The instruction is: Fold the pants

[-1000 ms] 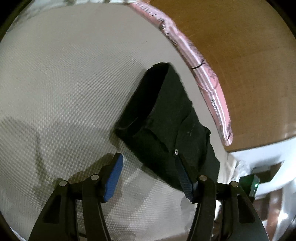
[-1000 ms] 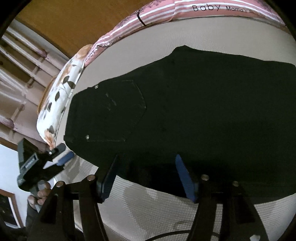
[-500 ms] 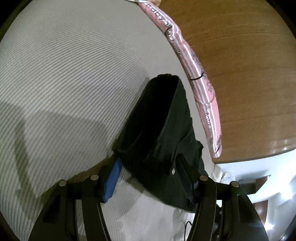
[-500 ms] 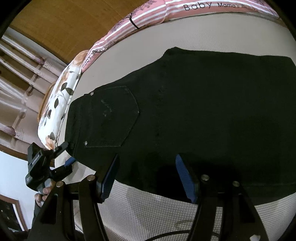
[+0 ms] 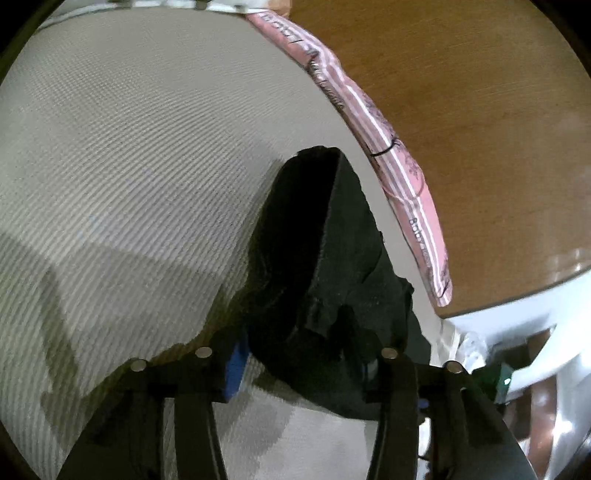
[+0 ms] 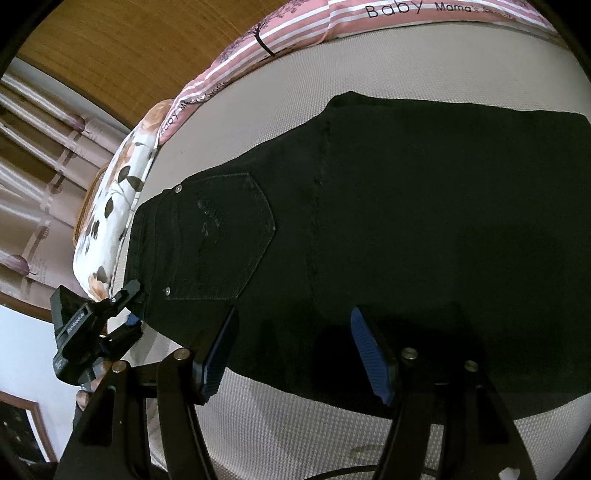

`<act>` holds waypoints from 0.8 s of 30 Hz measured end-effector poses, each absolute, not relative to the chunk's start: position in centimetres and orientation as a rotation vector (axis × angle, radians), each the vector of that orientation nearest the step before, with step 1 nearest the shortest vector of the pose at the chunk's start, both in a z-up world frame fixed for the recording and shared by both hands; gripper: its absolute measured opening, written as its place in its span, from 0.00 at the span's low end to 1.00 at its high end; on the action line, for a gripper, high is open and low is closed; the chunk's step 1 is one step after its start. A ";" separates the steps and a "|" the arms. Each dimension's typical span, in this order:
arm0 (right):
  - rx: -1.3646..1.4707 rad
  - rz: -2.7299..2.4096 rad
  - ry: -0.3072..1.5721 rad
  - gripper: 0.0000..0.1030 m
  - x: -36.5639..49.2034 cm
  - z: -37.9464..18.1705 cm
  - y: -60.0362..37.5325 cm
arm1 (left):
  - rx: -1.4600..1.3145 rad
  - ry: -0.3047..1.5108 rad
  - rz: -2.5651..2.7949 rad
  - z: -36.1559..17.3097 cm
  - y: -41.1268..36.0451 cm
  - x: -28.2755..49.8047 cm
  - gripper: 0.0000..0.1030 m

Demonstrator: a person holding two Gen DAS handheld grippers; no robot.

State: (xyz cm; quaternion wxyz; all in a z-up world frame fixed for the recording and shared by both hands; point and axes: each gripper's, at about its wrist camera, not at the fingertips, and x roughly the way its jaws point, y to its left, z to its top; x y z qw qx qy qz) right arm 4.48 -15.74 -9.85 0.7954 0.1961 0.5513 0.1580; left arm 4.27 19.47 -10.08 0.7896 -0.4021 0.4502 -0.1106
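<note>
Pants lie lengthwise left-right, waistband left; left jaws straddle it, right jaws spread.

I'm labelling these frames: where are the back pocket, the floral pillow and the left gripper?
back pocket (image 6: 225,236), right wrist view, middle of the pocket panel.
floral pillow (image 6: 110,218), right wrist view, its white face.
left gripper (image 6: 135,304), right wrist view, between its fingertips.

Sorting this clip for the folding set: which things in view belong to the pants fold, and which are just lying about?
Part of the job:
black pants, spread flat on the bed
left gripper, waistband between its fingers
right gripper, open at the pants' near edge

Just lying about:
pink striped blanket
floral pillow
curtain
bed, the work surface
</note>
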 end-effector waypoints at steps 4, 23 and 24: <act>0.419 0.340 1.184 0.59 4.5 -9.9 -15.7 | -0.805 0.951 -0.238 -9.7 18.4 5.3 0.56; 0.517 0.283 0.996 0.59 2.8 -4.2 -22.7 | -0.664 0.855 -0.503 3.5 6.3 8.3 0.25; 0.529 0.269 0.976 0.59 2.3 -3.7 -23.9 | -0.647 0.856 -0.539 4.2 4.7 8.7 0.25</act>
